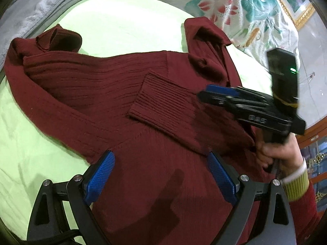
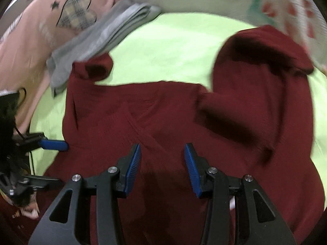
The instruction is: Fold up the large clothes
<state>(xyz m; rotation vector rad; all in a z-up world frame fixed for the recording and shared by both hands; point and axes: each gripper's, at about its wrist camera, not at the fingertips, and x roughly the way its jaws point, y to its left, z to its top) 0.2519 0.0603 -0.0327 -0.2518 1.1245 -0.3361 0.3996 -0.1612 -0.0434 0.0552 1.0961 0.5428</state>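
A dark red ribbed sweater (image 1: 98,85) lies spread on a light green sheet (image 1: 122,20). One sleeve is folded across its body, with the cuff (image 1: 159,106) in the middle. My left gripper (image 1: 161,175) is open just above the sweater's near part, nothing between its blue pads (image 1: 102,175). A hand (image 1: 282,153) holds my right gripper (image 1: 206,94) side-on over the sweater's right half. In the blurred right wrist view, the right gripper (image 2: 163,163) stands open over the sweater (image 2: 143,112) with nothing pinched. The left gripper (image 2: 63,162) is at the sweater's left edge.
A folded grey cloth (image 2: 102,34) lies at the sheet's far left, beside a pink cloth with a checked heart (image 2: 77,14). A floral quilt (image 1: 245,6) lies bunched behind the sweater at the far right. Bare green sheet (image 2: 173,51) shows beyond the sweater.
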